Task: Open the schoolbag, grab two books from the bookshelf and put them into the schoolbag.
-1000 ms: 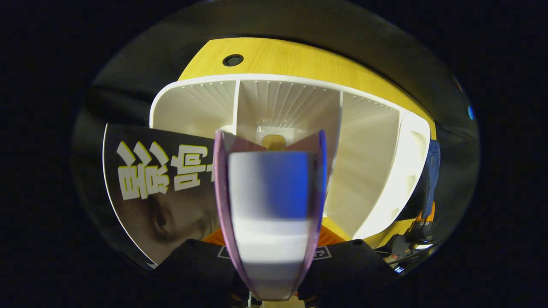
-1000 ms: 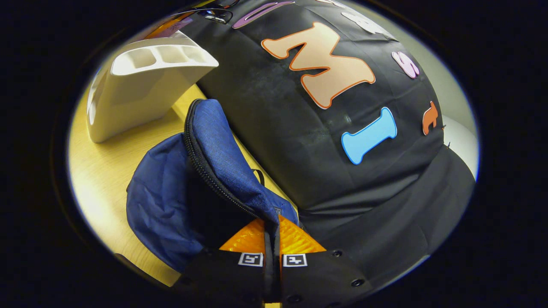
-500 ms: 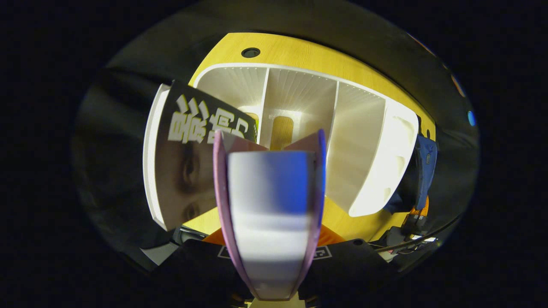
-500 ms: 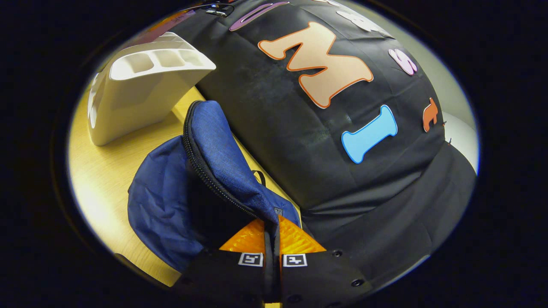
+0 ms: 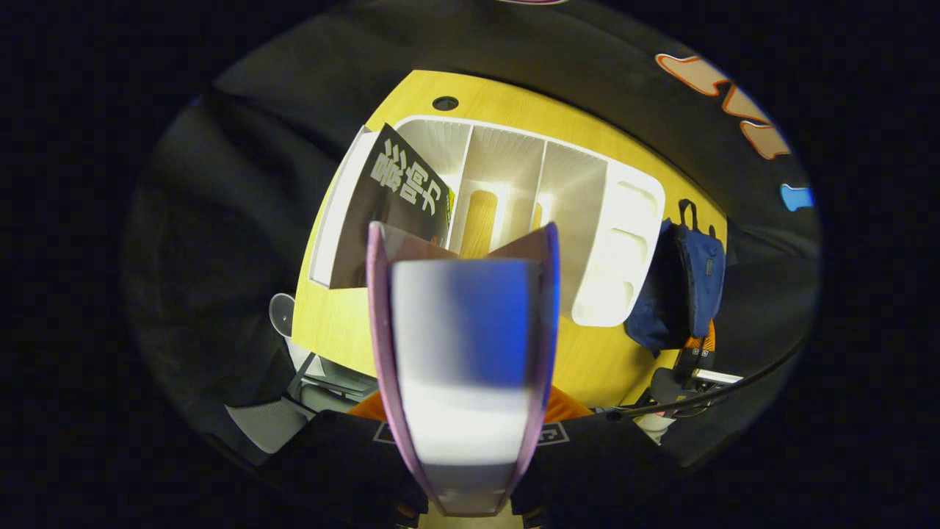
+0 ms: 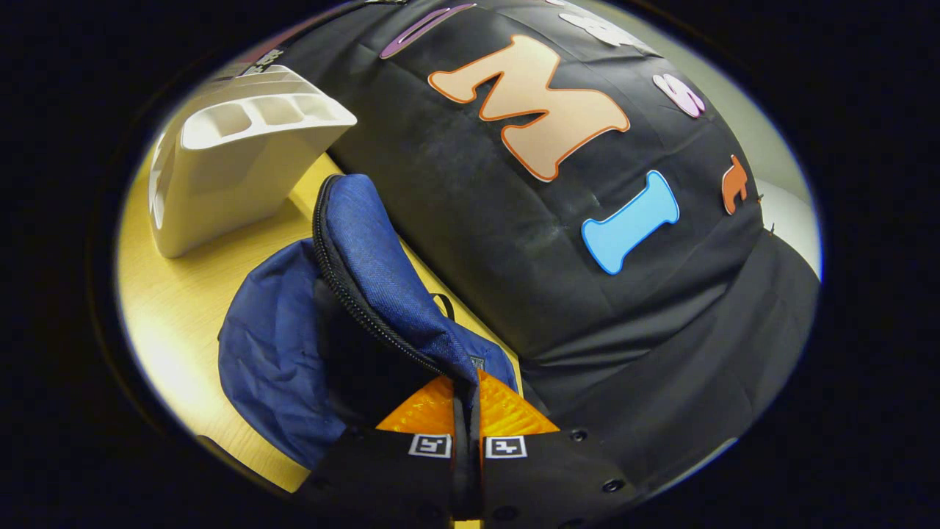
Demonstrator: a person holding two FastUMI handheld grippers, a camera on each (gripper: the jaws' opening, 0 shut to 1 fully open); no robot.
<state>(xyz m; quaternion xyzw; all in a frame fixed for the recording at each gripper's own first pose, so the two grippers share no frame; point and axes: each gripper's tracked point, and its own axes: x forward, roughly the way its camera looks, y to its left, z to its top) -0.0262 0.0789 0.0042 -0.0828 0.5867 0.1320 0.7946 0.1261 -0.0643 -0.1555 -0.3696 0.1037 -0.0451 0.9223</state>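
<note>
A purple-covered book stands page edges toward me, with my left gripper shut on it, high above the white bookshelf. A black book leans in the shelf's left compartment. The blue schoolbag lies to the right of the shelf, held by the other gripper. In the right gripper view, my right gripper is shut on the rim of the schoolbag, holding it up. The zipper gapes onto a dark inside. The bookshelf stands beyond the bag.
Everything rests on a yellow wooden table with a round cable hole at its far side. Grey chair parts show beneath the table's near edge. In the right gripper view, the table meets the booth's black cloth wall just behind the bag.
My left gripper has risen away from the bookshelf with the purple book, so the shelf looks smaller and farther. The black book stays in the shelf. The right gripper keeps holding the bag.
</note>
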